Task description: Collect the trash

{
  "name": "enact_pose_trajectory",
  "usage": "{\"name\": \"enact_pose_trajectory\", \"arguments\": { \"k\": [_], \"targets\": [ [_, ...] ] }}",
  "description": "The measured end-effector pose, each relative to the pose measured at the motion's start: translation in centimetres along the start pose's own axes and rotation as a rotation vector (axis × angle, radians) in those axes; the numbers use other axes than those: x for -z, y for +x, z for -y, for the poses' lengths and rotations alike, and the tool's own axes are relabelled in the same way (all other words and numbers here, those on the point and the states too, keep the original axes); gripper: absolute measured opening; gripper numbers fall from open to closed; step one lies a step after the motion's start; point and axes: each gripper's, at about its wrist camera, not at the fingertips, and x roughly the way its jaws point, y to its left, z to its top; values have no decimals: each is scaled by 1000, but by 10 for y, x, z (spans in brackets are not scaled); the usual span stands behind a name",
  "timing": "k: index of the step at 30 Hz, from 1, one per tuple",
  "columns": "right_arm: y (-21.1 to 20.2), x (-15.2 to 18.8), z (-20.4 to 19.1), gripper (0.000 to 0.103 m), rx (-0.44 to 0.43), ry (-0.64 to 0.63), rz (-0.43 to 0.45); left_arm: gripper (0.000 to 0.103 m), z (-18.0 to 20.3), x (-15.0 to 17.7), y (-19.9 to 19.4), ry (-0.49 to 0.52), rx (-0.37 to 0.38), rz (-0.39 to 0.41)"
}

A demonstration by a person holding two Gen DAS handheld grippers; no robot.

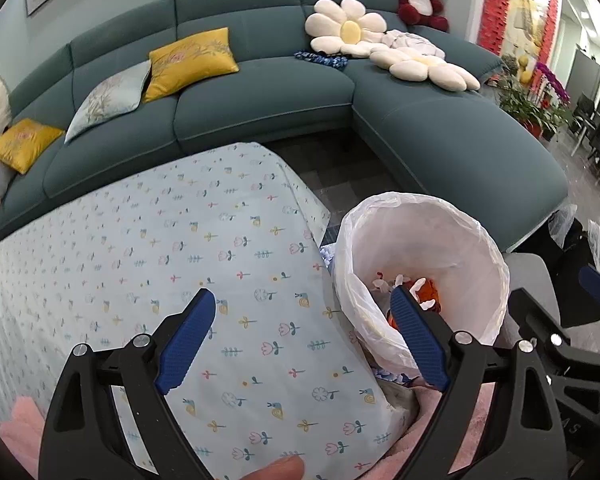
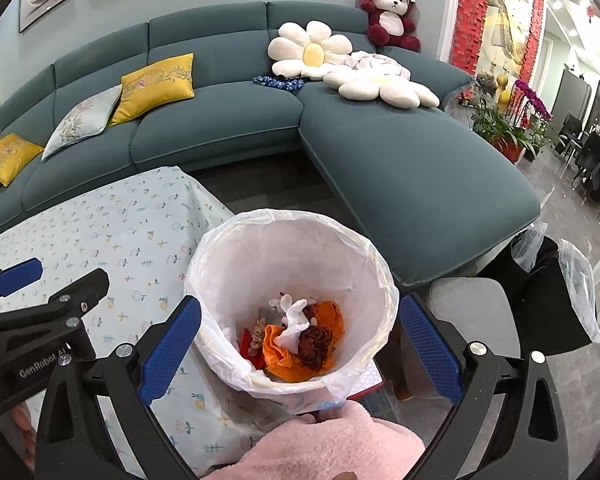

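Floral tablecloth (image 2: 112, 236), lined bin (image 2: 374, 268) beside it, orange and white trash (image 2: 296, 336) inside

left gripper (image 1: 302, 336): fingers spread, empty | over floral tablecloth (image 1: 140, 248) | lined trash bin (image 1: 420, 240) just right

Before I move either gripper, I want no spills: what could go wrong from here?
The right gripper hangs open right over the trash bin; lowering it could catch the loose liner and tip the trash out. The left gripper, open over the tablecloth, could snag the cloth.
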Motion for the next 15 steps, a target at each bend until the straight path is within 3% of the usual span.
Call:
{"name": "enact_pose_trajectory", "arguments": {
  "k": [15],
  "targets": [
    [14, 9, -9, 96, -16, -8, -32, 85, -8, 8, 12, -23, -46, -10]
  ]
}}
